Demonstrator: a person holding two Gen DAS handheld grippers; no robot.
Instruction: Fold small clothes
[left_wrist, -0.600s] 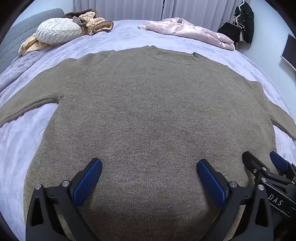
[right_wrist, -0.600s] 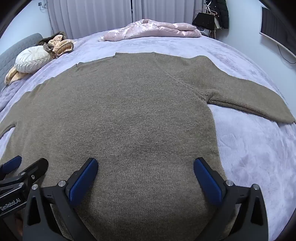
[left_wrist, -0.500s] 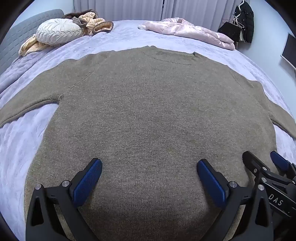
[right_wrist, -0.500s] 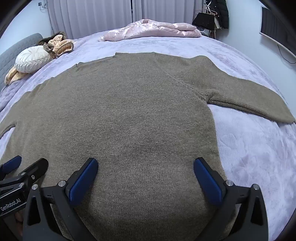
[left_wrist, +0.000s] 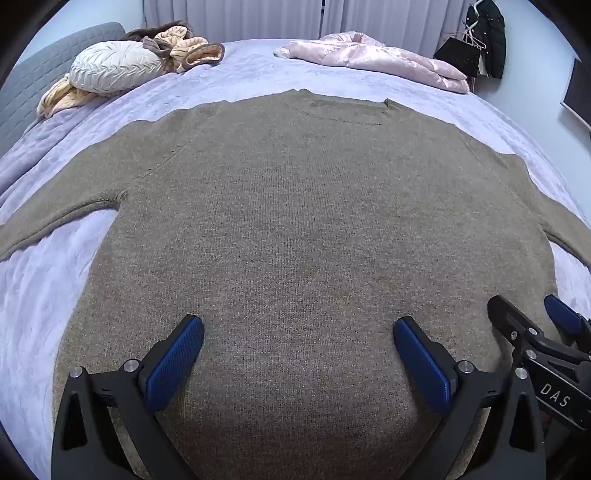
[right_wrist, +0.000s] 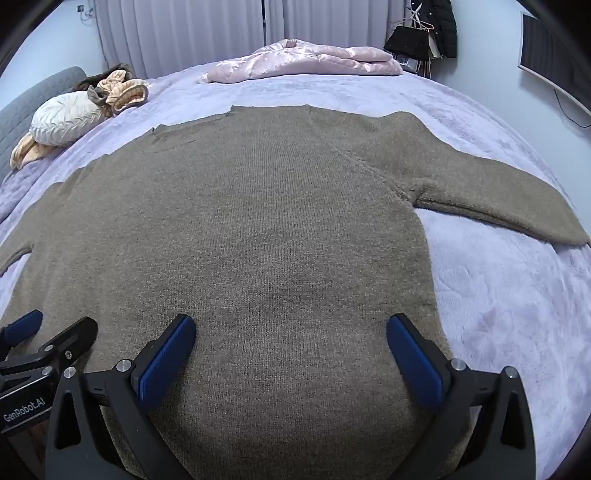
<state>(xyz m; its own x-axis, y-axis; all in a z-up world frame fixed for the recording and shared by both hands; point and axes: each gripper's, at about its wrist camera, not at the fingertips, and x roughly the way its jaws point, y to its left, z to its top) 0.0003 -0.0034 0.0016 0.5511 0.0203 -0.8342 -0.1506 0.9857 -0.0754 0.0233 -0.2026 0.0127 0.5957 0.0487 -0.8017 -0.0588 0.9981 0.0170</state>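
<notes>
A brown knit sweater (left_wrist: 306, 221) lies flat on the lavender bed, neckline at the far side and both sleeves spread out; it also fills the right wrist view (right_wrist: 258, 229). My left gripper (left_wrist: 298, 354) is open and empty over the sweater's near hem, left of centre. My right gripper (right_wrist: 291, 350) is open and empty over the near hem, right of centre. The right gripper shows at the right edge of the left wrist view (left_wrist: 532, 321), and the left gripper shows at the left edge of the right wrist view (right_wrist: 51, 332).
A pink padded jacket (left_wrist: 373, 62) lies at the far side of the bed (left_wrist: 44, 288). A white round pillow (left_wrist: 114, 68) and beige clothes (left_wrist: 184, 48) sit far left by a grey headboard. Dark garments (right_wrist: 424, 33) hang at the far right.
</notes>
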